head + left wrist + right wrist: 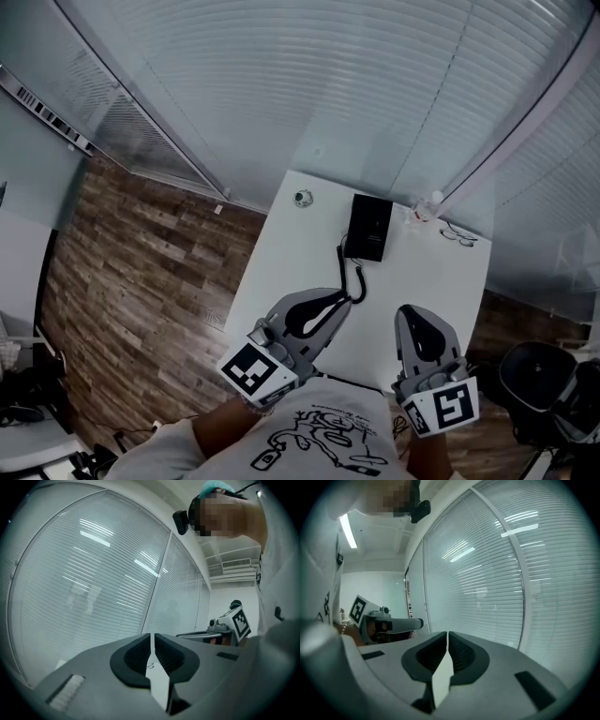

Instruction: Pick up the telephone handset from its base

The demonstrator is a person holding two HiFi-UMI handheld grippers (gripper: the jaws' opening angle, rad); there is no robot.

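A black telephone [368,228] lies on the far half of a white table [281,272], its handset resting on the base. Its coiled cord [351,274] trails toward me. My left gripper [345,298] hovers over the table's near edge, just short of the cord's end, with its jaws shut and empty. My right gripper [406,312] is beside it to the right, also shut and holding nothing. In the left gripper view the closed jaws [153,638] point at the blinds, and the right gripper view shows the same of its jaws [447,637]. The phone is hidden in both gripper views.
On the table's far edge sit a small round object [302,198], a clear bottle [426,207] and a pair of glasses [458,235]. A glass wall with blinds [375,84] rises behind. A dark office chair [544,380] stands at the right, on wood flooring [141,272].
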